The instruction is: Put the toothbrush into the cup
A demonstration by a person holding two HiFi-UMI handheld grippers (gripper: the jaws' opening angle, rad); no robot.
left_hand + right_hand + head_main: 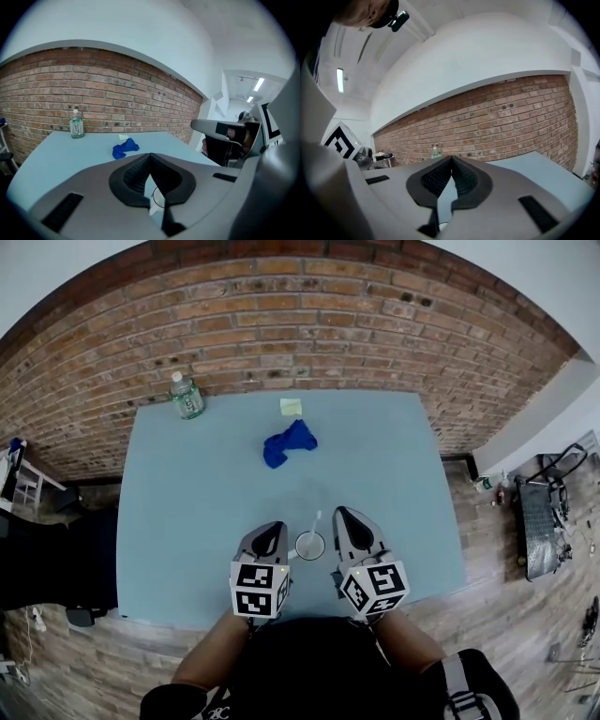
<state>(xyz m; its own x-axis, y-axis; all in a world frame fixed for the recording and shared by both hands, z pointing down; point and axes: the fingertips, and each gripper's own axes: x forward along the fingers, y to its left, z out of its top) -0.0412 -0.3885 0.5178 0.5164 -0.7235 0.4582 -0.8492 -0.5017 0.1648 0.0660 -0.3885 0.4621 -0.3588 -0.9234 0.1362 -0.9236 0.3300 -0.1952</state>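
Note:
A small white cup (pixel 310 545) stands near the front edge of the light blue table (pixel 187 521). A white toothbrush (pixel 316 521) stands in it, leaning away from me. My left gripper (pixel 274 527) is just left of the cup and my right gripper (pixel 343 514) just right of it, neither touching it. Both are shut with nothing held. In the left gripper view the jaw tips (pixel 150 155) meet, and the cup's rim (pixel 159 199) shows through the gap below them. The right gripper's tips (pixel 451 160) also meet, pointing at the brick wall.
A water bottle (pixel 187 396) stands at the table's far left corner. A crumpled blue cloth (pixel 289 444) lies mid-table with a yellow note (pixel 292 406) behind it. The brick wall (pixel 300 324) backs the table. The table's front edge runs just below the grippers.

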